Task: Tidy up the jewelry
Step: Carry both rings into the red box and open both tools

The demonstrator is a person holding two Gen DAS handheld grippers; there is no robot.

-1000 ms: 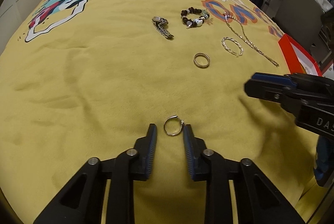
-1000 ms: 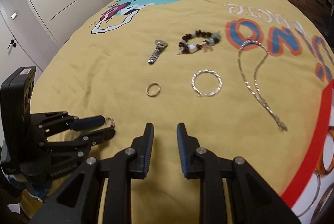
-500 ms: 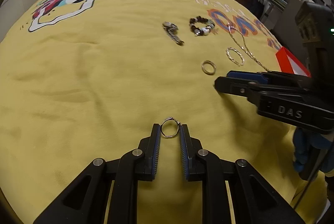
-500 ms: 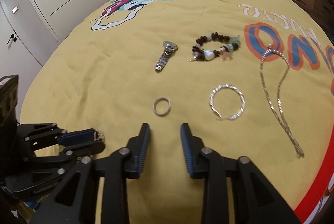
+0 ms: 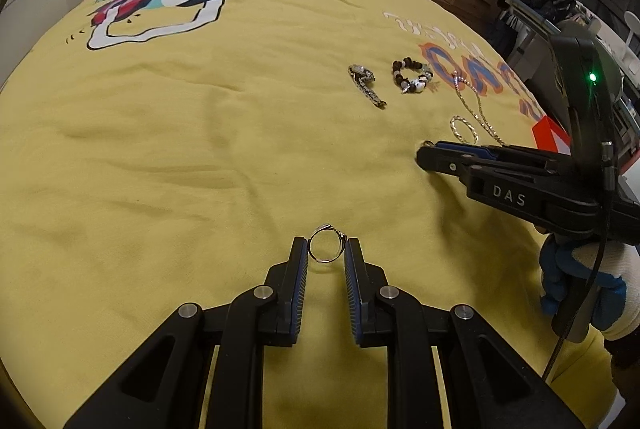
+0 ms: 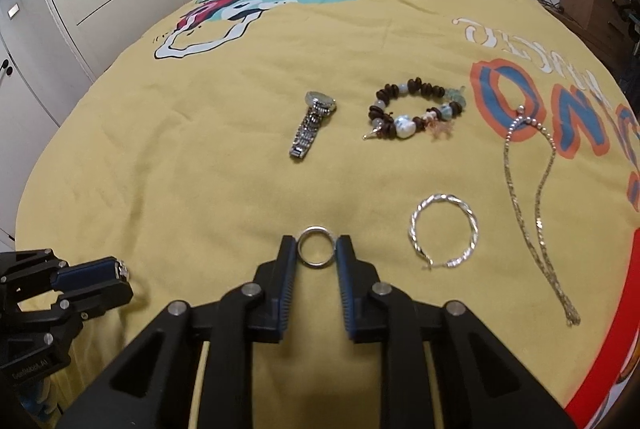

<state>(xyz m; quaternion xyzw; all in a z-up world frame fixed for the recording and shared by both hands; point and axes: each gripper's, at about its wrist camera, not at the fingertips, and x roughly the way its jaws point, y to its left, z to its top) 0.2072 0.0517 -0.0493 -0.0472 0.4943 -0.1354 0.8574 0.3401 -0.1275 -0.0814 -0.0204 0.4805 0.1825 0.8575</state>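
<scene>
Left claw (image 5: 327,252) pinches stone ring (image 5: 326,247) above bed (image 5: 200,149); right claw (image 6: 316,249), jaws just closing, grips plain ring (image 6: 315,245).

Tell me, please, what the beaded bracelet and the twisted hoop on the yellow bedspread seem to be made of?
The beaded bracelet: dark brown beads, probably wood, matte, mixed with pale glossy ones that look like stone or glass. The twisted hoop: silver-coloured metal, judging by its bright glints along the twist; the exact metal cannot be told.

To my left the yellow printed bedspread (image 6: 180,157) lies bare; ahead, steel watch (image 6: 313,123) and dark beaded bracelet (image 6: 416,107) block.
</scene>
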